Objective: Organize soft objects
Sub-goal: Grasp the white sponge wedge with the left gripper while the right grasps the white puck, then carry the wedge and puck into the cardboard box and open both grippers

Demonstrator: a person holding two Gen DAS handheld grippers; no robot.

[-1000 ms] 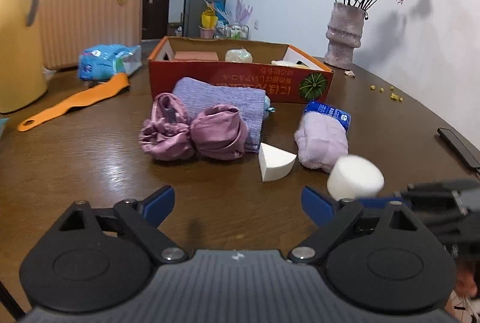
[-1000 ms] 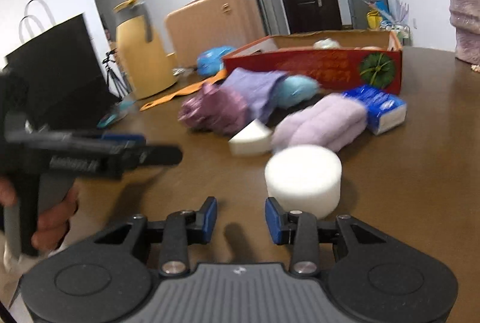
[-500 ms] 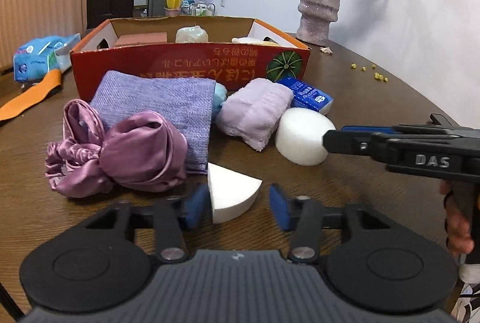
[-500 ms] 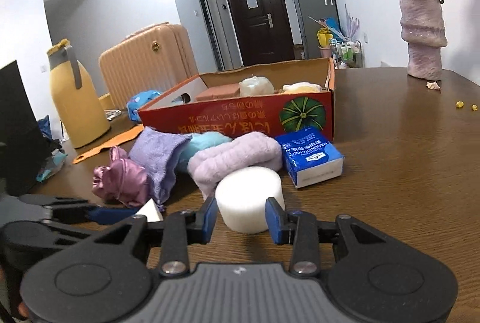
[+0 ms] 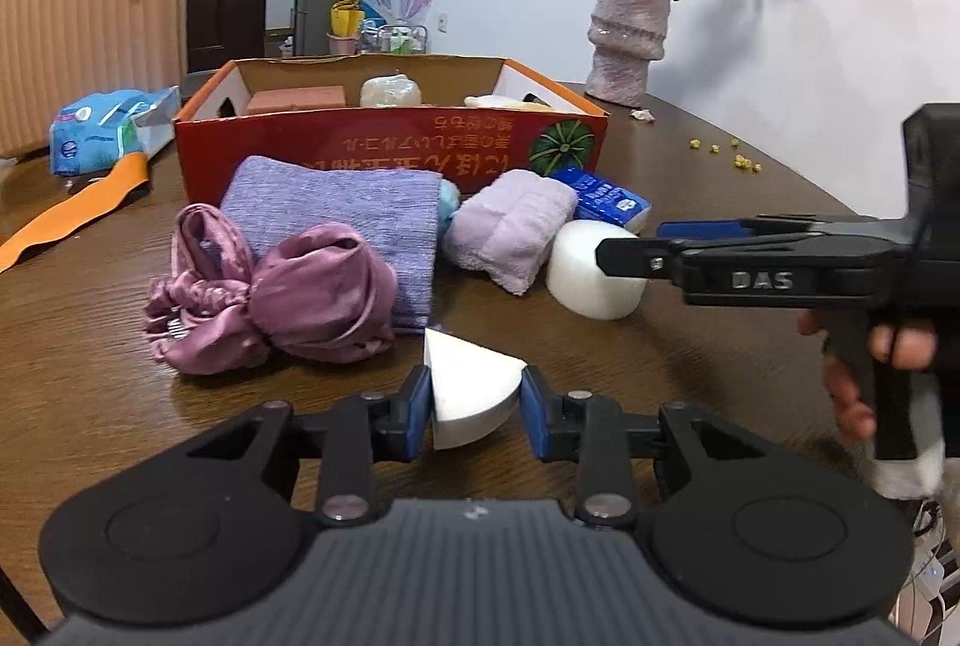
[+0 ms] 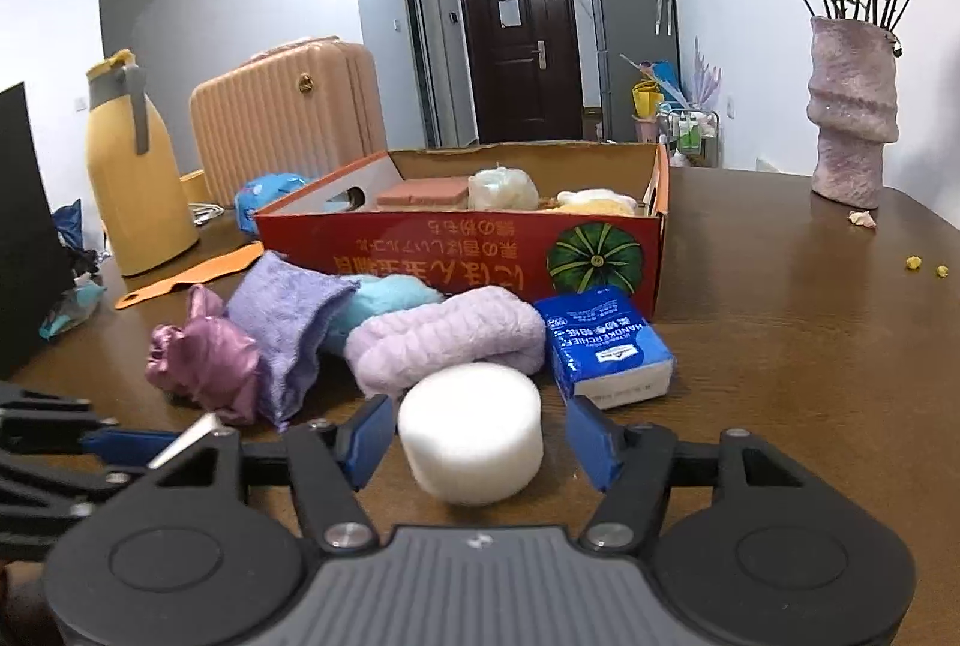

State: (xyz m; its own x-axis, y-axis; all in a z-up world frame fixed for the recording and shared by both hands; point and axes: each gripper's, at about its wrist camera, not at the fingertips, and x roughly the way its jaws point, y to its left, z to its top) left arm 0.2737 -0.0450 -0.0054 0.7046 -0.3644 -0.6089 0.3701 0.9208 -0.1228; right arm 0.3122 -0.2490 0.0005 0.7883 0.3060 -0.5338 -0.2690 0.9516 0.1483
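Now the left gripper (image 5: 475, 400) has its blue pads pressed on both sides of the white wedge sponge (image 5: 468, 387), narrowly open and closing. Meanwhile the right gripper (image 6: 480, 442) is opening, its pads apart from the round white sponge (image 6: 471, 430) standing between them, with the lilac towel (image 6: 444, 340) just beyond.

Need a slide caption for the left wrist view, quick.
Left claw closing on white wedge-shaped foam sponge, with the red cardboard box behind.
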